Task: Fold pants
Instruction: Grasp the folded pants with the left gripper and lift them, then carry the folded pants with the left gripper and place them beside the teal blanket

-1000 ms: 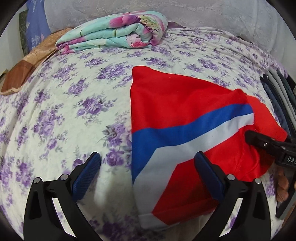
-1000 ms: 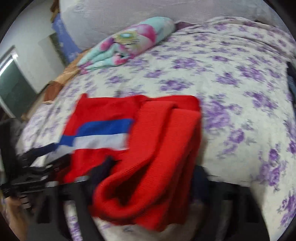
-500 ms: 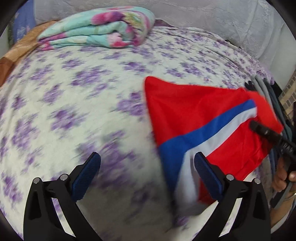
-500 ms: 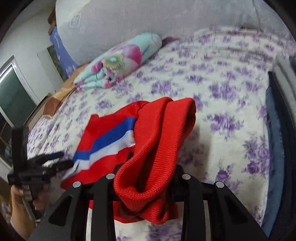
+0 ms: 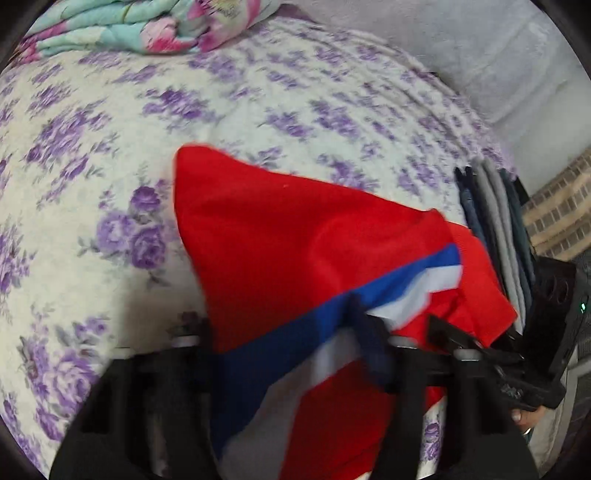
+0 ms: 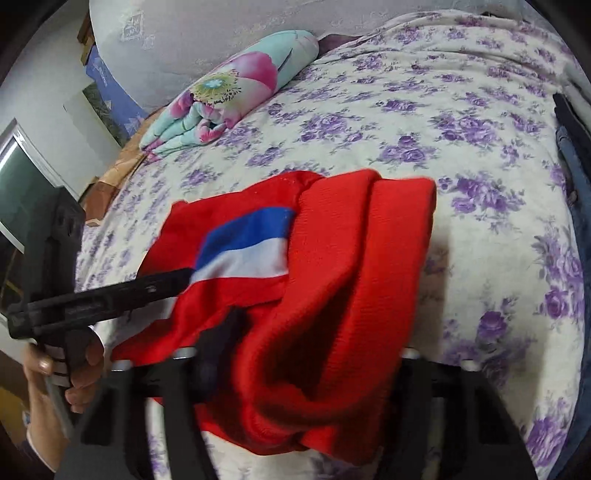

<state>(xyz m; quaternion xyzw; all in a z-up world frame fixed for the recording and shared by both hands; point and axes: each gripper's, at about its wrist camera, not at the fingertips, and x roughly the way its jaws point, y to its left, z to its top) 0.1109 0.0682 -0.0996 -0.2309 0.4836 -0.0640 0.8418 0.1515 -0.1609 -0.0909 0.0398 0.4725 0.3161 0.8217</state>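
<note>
The red pants [image 5: 280,236] with a blue and white stripe lie folded on the flowered bed; they also show in the right wrist view [image 6: 332,280]. My left gripper [image 5: 288,343] has closed on the striped edge of the pants; its fingers are blurred and partly hidden by cloth. My right gripper [image 6: 306,354] is shut on the ribbed red waistband, which bulges over its fingers. The left gripper's finger [image 6: 147,286] shows in the right wrist view touching the stripe. The right gripper [image 5: 480,350] shows at the pants' right edge in the left wrist view.
A folded floral blanket [image 5: 140,26] lies at the head of the bed [image 5: 258,92]. A stack of folded dark and grey pants [image 5: 495,229] sits along the bed's right edge. A brown cloth [image 6: 110,177] lies at the left side.
My left gripper moved right over the pants and closed on the striped edge. The right gripper keeps its hold on the waistband, and the pants have bunched closer together.
</note>
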